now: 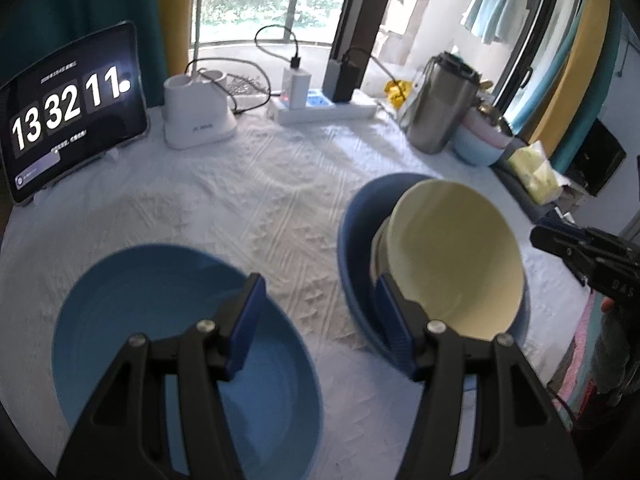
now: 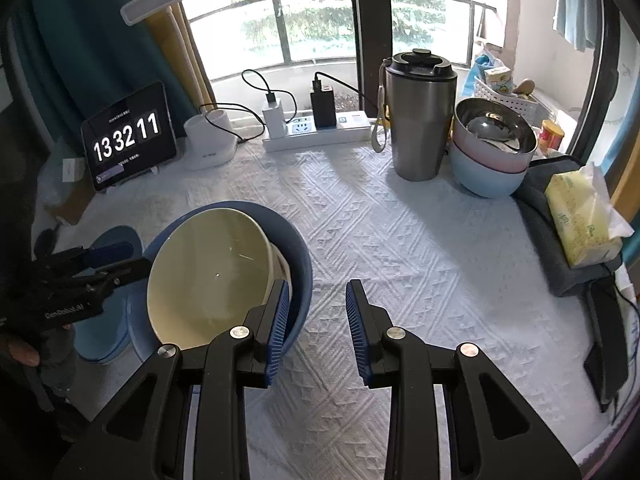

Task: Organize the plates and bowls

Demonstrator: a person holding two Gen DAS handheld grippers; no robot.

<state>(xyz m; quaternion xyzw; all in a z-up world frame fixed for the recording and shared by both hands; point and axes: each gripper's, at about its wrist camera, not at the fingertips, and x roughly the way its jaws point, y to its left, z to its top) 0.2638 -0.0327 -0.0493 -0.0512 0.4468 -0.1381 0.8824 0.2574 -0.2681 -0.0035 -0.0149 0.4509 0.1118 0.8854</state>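
Cream bowl (image 2: 204, 272): we see it tilted inside the dark blue bowl (image 2: 298, 256), leaning on that bowl's far wall, with a further pale dish edge showing behind it.
Dark blue bowl: it stands on the desk (image 2: 400, 240) toward the near left part of the white cloth, as the right wrist view shows it.
Light blue bowl (image 1: 160, 320): it stands empty on the cloth just beside the dark blue bowl, nearer the left edge of the desk.
Left tongs (image 1: 320, 328): we find them released; the jaws stand apart with nothing pinched, one finger over the light blue bowl and the other in front of the dark blue bowl's rim.
Right tongs (image 2: 318, 328): we find them released, holding nothing; the left pad sits just in front of the dark blue bowl's rim, and bare cloth shows in the gap.
Stacked bowls (image 2: 490, 160): a steel bowl sits in a pink one, which sits in a pale blue one, near the far right corner.
Steel tumbler (image 2: 420, 120): upright, just beside the stacked bowls.
Tissue pack (image 2: 580, 216): it lies on a dark folded cloth at the right edge.
Power strip (image 2: 316, 132): along the far edge, with chargers plugged in.
White lamp base (image 2: 210, 144): left of the power strip.
Tablet (image 2: 128, 136): propped at the far left corner, showing a clock.
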